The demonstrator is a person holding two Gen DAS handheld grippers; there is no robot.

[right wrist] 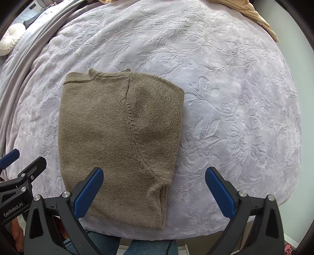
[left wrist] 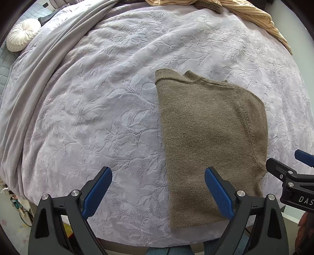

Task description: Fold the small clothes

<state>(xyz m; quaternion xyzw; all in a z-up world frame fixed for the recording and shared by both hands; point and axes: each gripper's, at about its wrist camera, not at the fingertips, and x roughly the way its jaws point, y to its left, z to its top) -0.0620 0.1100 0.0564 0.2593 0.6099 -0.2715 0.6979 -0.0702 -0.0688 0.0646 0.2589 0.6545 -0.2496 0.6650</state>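
Both my left gripper (left wrist: 158,193) and right gripper (right wrist: 154,193) gape empty. The brown sweater (right wrist: 119,137) ahead between them looks soft, floppy; I'd pinch its near hem.

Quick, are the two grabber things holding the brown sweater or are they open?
Left gripper: open, holding nothing, above the brown sweater.
Right gripper: open, holding nothing.

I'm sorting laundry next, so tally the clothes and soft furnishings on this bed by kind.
Brown knit sweater, folded: 1
Striped tan garment, far edge: 1
Round white cushion: 1
Grey blanket, left side: 1
Total: 4
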